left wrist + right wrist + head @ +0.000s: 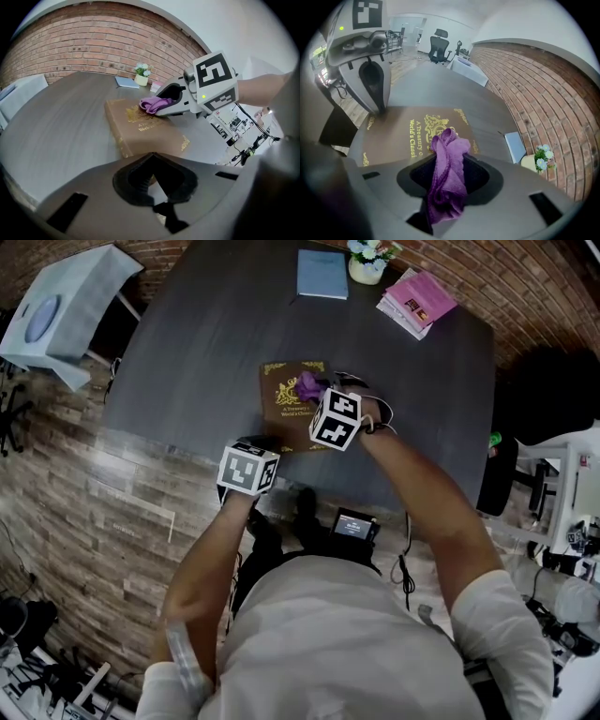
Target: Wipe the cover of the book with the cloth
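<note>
Dark table, brown book on top. Pinching purple cloth in right gripper, cloth down on book; left gripper squeezed shut at its near corner.

— What is the person wearing?

— A white short-sleeved shirt, filling the lower middle of the head view.

— And the tools?

— Both are pale grey plastic with black pads. The left tool and the right tool each carry a white cube printed with black square markers. A small green light glows under the right one's cube, and a thin cable loops beside it.
</note>
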`<state>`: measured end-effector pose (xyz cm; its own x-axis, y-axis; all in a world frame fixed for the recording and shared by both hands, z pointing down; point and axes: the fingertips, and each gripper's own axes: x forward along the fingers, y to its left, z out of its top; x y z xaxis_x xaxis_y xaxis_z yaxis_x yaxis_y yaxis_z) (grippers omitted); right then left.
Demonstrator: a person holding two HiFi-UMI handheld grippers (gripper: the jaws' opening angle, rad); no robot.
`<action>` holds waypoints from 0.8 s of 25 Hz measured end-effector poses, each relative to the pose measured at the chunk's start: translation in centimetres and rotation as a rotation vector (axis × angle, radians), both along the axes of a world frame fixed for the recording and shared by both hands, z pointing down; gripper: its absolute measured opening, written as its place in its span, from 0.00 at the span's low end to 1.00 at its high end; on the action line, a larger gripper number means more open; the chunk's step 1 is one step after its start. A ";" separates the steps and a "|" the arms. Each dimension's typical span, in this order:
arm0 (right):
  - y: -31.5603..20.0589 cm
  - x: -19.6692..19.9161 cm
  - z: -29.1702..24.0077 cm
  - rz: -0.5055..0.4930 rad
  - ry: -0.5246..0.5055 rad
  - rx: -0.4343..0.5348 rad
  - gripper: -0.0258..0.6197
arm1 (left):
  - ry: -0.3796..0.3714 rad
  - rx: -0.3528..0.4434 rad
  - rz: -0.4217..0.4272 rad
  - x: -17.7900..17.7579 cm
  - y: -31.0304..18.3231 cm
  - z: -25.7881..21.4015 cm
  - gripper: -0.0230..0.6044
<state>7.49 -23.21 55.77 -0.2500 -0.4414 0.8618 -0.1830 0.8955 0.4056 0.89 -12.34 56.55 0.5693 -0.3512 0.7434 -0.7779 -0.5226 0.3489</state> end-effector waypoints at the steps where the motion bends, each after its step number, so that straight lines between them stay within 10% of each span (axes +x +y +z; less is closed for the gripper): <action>1: 0.3 0.0 0.0 0.000 -0.001 -0.002 0.28 | 0.000 0.002 -0.002 0.0 0.0 0.0 0.05; 20: 5.3 -0.2 0.3 -0.006 -0.004 -0.022 0.28 | -0.024 0.029 -0.013 -0.2 -0.2 -0.1 0.05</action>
<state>7.25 -17.87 56.10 -0.2562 -0.4210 0.8701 -0.1794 0.9052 0.3852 0.71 -12.54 56.47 0.5467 -0.3801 0.7461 -0.7925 -0.5225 0.3145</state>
